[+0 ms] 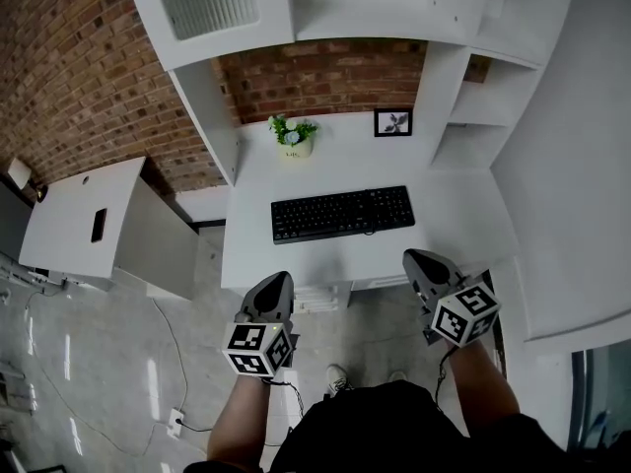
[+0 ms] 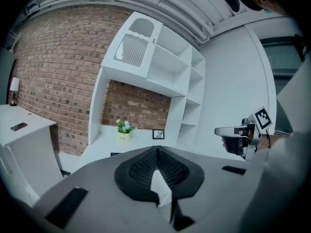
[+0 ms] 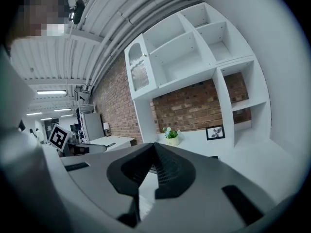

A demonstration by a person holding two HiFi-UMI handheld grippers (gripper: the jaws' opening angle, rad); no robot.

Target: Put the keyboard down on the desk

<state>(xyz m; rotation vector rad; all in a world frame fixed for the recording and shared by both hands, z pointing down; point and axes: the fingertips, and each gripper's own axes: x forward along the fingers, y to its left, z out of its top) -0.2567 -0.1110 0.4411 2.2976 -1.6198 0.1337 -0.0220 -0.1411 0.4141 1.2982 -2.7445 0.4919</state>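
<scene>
A black keyboard (image 1: 343,213) lies flat on the white desk (image 1: 256,254), about at its middle. My left gripper (image 1: 277,282) hangs just off the desk's front edge, left of the keyboard, shut with nothing in it. My right gripper (image 1: 412,260) is at the front edge to the right, also shut and empty. In the left gripper view the black pads (image 2: 156,165) meet at the tip, and the right gripper (image 2: 221,130) shows to the right. In the right gripper view the pads (image 3: 154,161) are pressed together too. Neither gripper touches the keyboard.
A small potted plant (image 1: 294,135) and a framed picture (image 1: 392,122) stand at the back of the desk under white shelves (image 1: 375,3). A second white table (image 1: 84,215) with a dark phone (image 1: 99,225) is to the left. A cable (image 1: 177,363) runs across the floor.
</scene>
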